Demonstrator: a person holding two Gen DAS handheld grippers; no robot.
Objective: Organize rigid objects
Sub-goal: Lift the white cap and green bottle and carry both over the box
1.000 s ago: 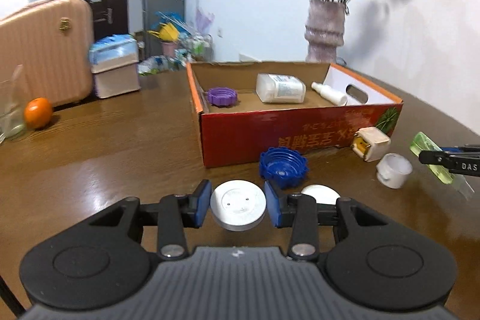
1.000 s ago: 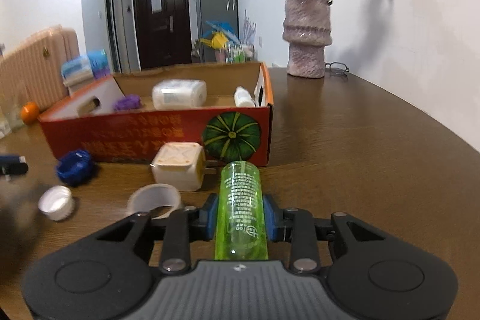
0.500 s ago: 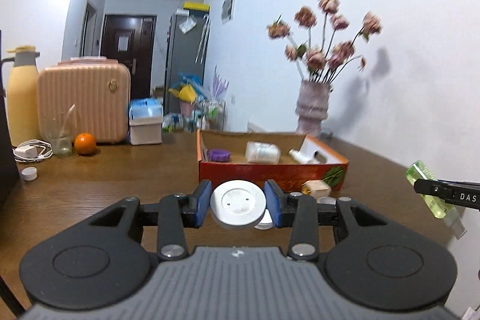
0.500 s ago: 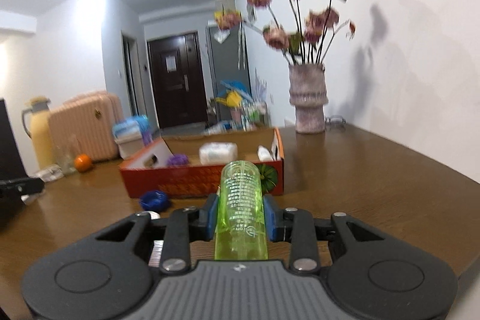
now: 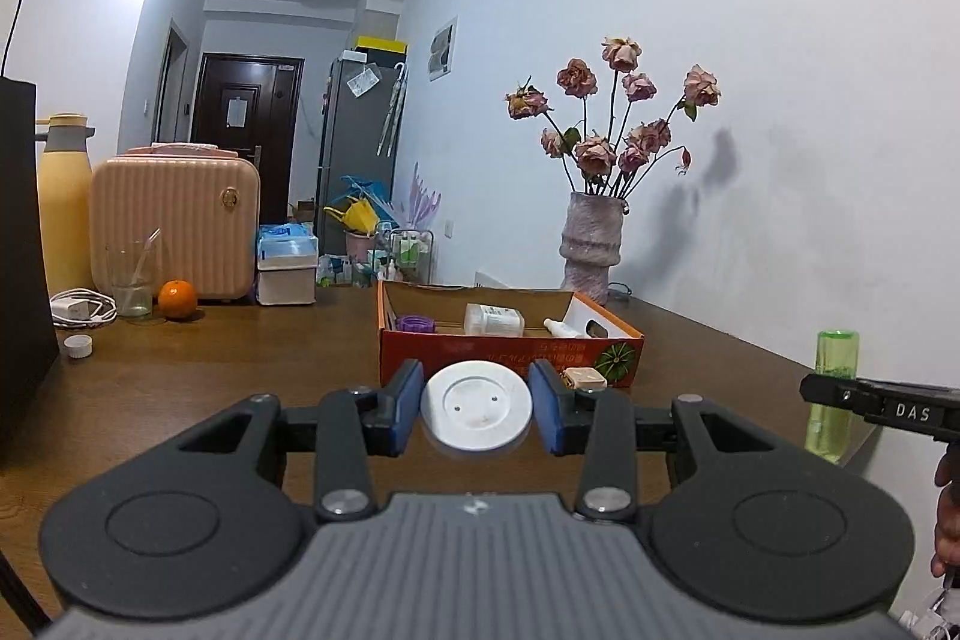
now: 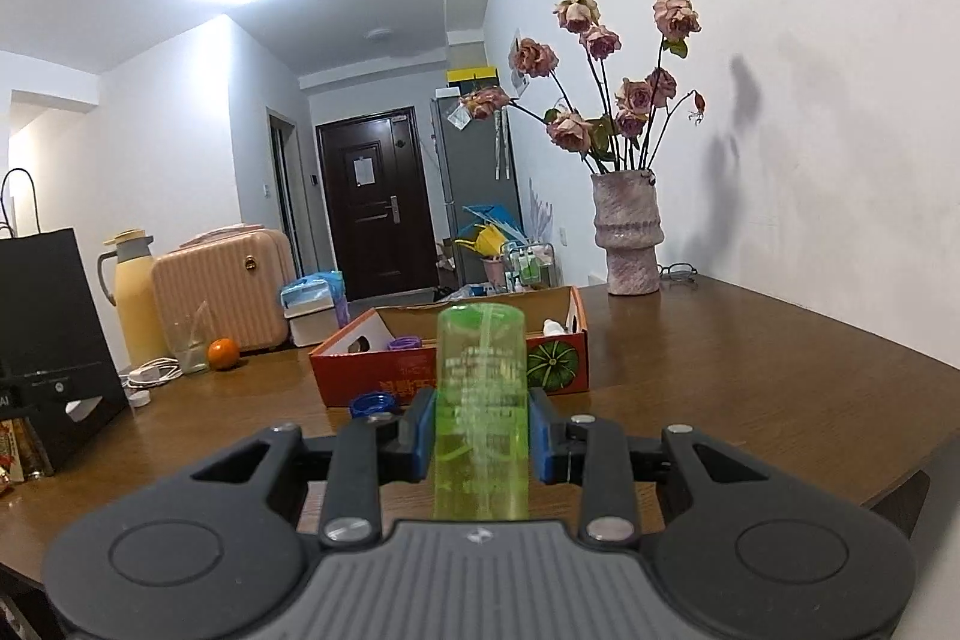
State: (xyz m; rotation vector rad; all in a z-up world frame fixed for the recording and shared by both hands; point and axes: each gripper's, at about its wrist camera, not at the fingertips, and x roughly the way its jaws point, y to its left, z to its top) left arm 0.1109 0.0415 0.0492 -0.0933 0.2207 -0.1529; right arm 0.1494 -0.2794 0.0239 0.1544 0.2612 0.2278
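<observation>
My left tool (image 5: 476, 406) grips a white lid (image 5: 476, 413), my right tool (image 6: 480, 436) grips a green bottle (image 6: 481, 400), above the worktop (image 6: 750, 358).

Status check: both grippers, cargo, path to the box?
Left gripper shut on white lid. Right gripper shut on green bottle. Orange box ahead, path unobstructed.

Green bottle (image 6: 482, 400) between right hand-held gripper (image 6: 480, 436) pads.
</observation>
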